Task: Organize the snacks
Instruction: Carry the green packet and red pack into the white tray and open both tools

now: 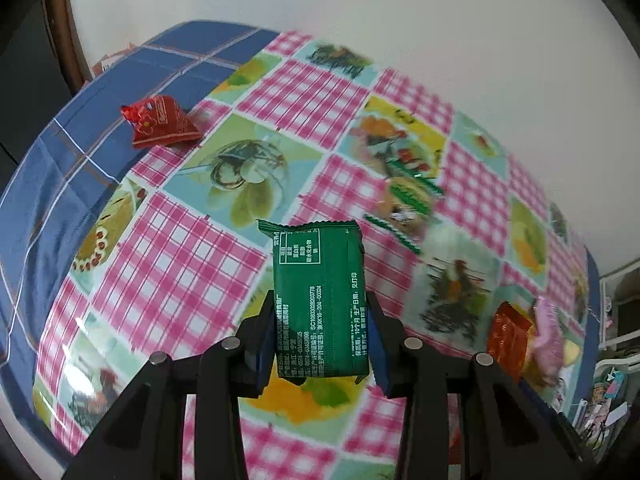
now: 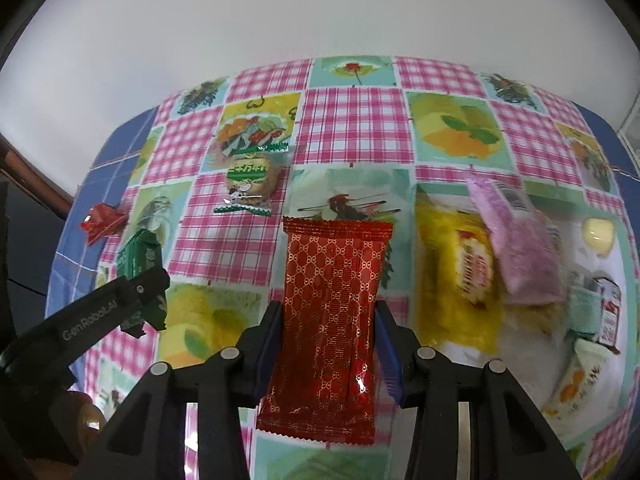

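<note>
Holding a green snack pack (image 1: 320,304) tight in my left gripper (image 1: 320,332) and a red snack pack (image 2: 332,316) tight in my right gripper (image 2: 328,344) above the table (image 2: 352,120), I think I must next carry each to its pile.

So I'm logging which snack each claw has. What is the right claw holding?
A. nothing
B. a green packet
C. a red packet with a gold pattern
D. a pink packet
C: in the right wrist view the right claw is shut on the red packet with a gold pattern, while the green packet sits in the left claw.
</note>
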`<state>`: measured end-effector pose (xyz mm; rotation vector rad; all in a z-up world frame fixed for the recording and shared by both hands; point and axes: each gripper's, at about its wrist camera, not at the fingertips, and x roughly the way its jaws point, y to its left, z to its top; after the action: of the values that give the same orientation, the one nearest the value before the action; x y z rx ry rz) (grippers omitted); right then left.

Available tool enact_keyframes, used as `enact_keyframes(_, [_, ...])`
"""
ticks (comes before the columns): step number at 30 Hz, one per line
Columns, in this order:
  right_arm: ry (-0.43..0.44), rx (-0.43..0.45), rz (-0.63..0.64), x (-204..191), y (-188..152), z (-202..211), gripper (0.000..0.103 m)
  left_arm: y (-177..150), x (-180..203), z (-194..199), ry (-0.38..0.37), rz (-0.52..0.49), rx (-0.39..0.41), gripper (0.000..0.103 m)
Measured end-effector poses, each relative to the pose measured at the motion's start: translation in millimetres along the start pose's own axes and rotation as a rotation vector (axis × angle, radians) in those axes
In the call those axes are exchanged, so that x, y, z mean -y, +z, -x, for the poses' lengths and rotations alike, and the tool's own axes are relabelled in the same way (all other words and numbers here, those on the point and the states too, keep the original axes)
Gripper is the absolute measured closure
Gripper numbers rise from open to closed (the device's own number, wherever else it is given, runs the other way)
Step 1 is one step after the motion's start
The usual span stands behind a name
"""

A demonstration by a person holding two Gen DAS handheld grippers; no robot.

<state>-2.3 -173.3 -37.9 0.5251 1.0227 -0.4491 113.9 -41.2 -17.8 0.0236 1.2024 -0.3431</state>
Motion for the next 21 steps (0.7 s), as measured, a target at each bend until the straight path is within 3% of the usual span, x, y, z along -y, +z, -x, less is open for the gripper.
enact_keyframes(10, [0.011,0.084,-0.010,9,-15,49,0.056,-20,27,44,-0.029,-0.041,0.112,0.062])
enact_keyframes(21, [-0.020,0.092,-0.046,43,-20,67,0.056,-39,62,55,-0.041,-0.134,0.137,0.062])
